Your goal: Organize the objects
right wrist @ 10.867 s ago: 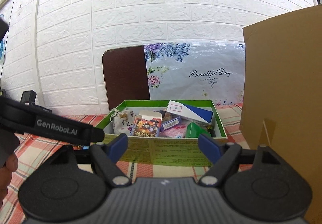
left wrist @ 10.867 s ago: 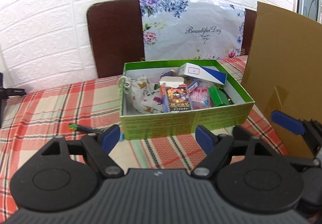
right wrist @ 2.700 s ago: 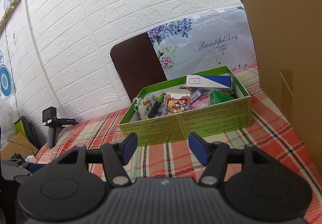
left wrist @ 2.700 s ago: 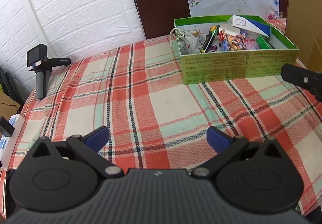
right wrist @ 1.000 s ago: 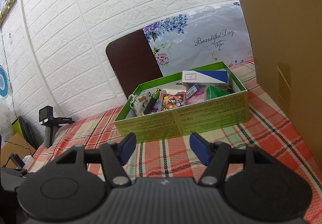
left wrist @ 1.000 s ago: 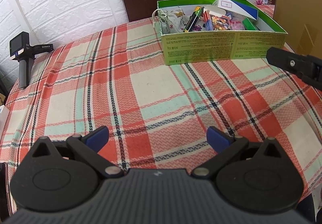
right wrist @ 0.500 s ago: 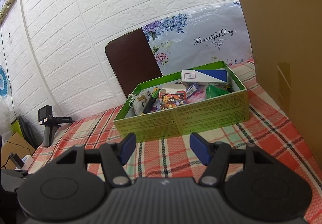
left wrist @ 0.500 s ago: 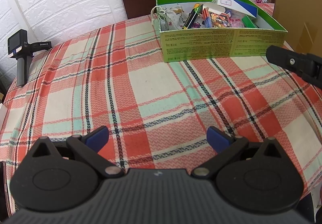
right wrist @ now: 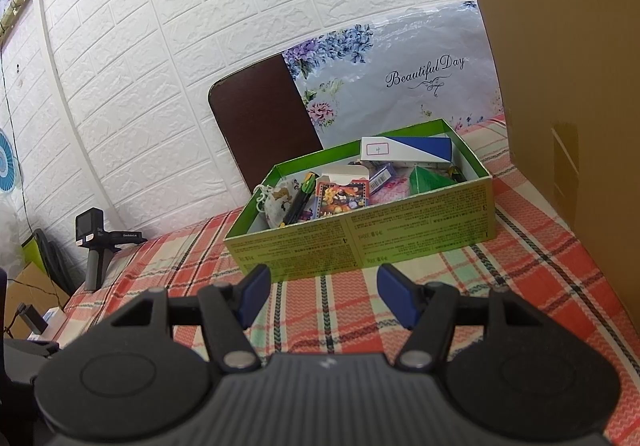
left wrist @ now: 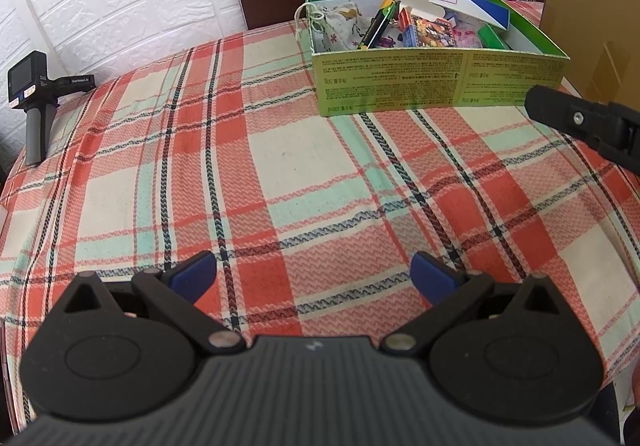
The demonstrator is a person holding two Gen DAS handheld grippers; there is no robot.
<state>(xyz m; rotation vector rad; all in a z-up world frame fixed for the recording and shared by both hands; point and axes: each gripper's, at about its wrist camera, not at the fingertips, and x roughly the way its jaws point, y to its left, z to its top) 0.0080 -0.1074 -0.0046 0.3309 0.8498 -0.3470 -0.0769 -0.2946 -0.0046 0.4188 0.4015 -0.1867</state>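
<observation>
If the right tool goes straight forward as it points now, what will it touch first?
Most likely the near wall of the green box: the right tool is open and empty, with that wall centred just beyond its fingertips. Only plaid tablecloth lies between; exact depth is unclear.

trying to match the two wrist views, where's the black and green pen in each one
Left wrist: pen upper centre, leaning in the green box's left part, beside the drawstring pouch.
Right wrist: pen mid-frame, same left part of the box.
Shared landmark: white and blue carton marked 4.
</observation>
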